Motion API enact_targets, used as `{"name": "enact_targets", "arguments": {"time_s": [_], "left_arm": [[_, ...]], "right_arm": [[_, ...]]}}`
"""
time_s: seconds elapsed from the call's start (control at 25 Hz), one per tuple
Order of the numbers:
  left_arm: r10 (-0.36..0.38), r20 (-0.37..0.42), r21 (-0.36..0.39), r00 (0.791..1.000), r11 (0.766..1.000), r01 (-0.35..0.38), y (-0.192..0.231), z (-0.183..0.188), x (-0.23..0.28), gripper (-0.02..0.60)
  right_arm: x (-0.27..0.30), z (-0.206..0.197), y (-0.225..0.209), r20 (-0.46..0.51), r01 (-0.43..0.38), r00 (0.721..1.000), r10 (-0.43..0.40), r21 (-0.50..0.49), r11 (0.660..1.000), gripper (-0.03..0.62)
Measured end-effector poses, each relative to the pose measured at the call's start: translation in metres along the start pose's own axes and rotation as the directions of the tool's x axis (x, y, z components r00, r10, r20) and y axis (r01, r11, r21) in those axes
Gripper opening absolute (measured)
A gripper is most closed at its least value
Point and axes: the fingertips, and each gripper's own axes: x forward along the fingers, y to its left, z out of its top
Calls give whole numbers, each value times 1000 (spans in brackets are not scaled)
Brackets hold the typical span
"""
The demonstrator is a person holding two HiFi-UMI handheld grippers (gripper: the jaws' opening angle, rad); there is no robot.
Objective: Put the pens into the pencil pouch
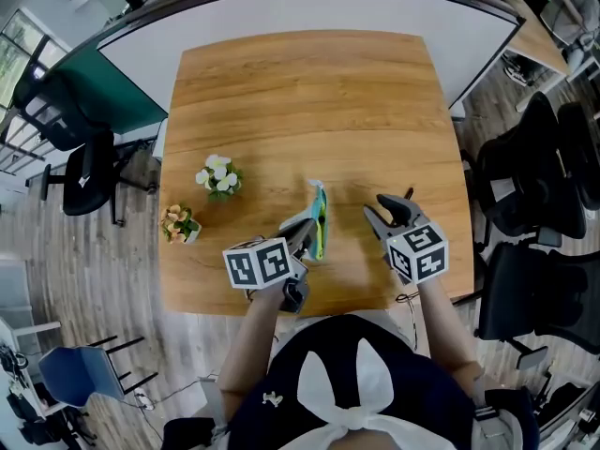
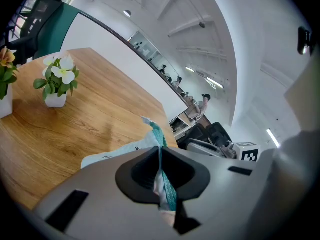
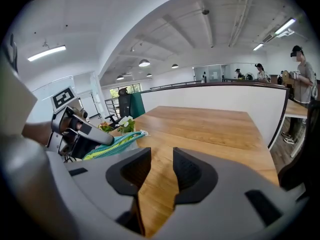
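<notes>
The pencil pouch (image 1: 319,216) is a pale pouch with a teal zip edge, held up on edge over the wooden table (image 1: 300,101) near its front. My left gripper (image 1: 307,235) is shut on it, and in the left gripper view the teal zip strip (image 2: 161,139) is pinched between the dark pads (image 2: 142,171). My right gripper (image 1: 392,206) is to the pouch's right, apart from it. Its jaws (image 3: 156,171) are open with only bare table between them. In the right gripper view the pouch (image 3: 112,145) and the left gripper (image 3: 75,131) are at the left. No pen shows in any view.
Two small flower pots stand at the table's left, one with white flowers (image 1: 218,178) and one with orange (image 1: 178,223). A white partition (image 1: 309,12) runs behind the table. Office chairs (image 1: 534,176) stand to the right and one (image 1: 89,172) to the left.
</notes>
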Motion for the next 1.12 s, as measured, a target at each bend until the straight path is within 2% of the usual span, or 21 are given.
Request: {"name": "enact_targets", "arguments": {"time_s": [0.28, 0.64, 0.88, 1.12], "left_arm": [[6, -21, -3, 1000, 1000, -6, 0, 3, 8, 32], [-5, -34, -8, 999, 1000, 4, -1, 9, 20, 32], [-20, -44, -2, 999, 1000, 20, -6, 15, 28, 32], [-20, -50, -3, 999, 1000, 20, -4, 19, 34, 32]], "right_arm": [[-5, -8, -41, 0, 97, 995, -97, 58, 994, 146], [-17, -23, -101, -22, 240, 971, -239, 139, 961, 155], [-16, -43, -133, -80, 316, 948, -307, 163, 935, 155], [-3, -78, -157, -165, 366, 927, -336, 212, 906, 153]]}}
